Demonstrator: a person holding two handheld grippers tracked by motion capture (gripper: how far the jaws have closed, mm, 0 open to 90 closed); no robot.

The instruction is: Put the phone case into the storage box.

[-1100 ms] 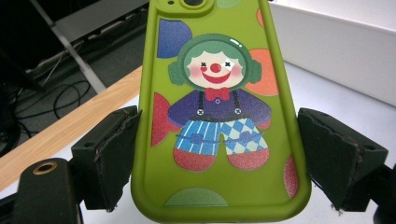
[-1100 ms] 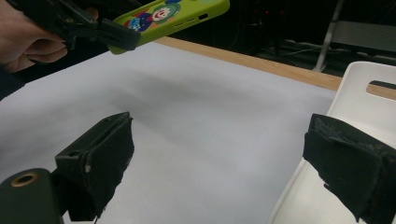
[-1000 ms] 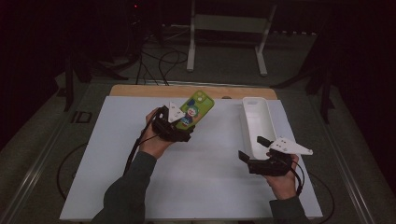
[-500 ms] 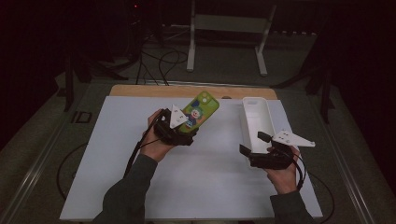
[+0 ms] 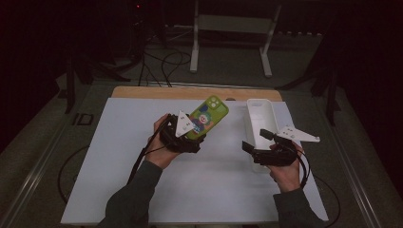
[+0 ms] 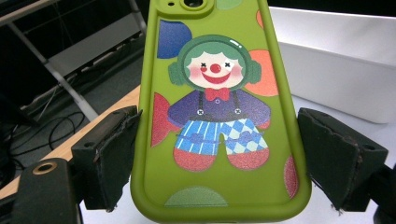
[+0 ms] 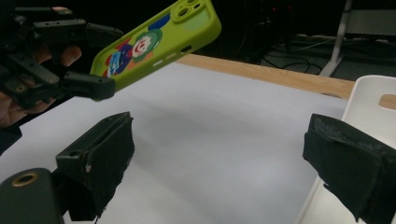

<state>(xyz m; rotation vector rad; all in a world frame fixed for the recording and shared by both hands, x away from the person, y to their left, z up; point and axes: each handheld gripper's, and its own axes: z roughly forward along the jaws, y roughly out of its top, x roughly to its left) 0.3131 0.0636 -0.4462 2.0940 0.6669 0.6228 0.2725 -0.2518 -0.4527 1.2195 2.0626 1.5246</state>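
Observation:
A green phone (image 5: 209, 114) with a clown picture on its back is held tilted above the white table, camera end pointing away from the person. My left gripper (image 5: 196, 135) is shut on the phone's lower end. In the left gripper view each black jaw presses on one long edge of the phone (image 6: 215, 116). My right gripper (image 5: 254, 140) hovers open with nothing between its jaws, beside the near end of a white tray (image 5: 259, 107). The right gripper view looks across the table at the phone (image 7: 154, 42) and the left gripper (image 7: 100, 58), with the tray (image 7: 369, 93) on its right.
A white sheet (image 5: 142, 142) covers the table, with a wooden strip (image 5: 190, 92) along its far edge. Beyond it stand a metal frame (image 5: 233, 28) and loose cables (image 5: 161, 61) on the dark floor. A cable trails from each gripper.
The right gripper has crept a little farther from the person, alongside the tray. The left gripper and the phone have hardly moved.

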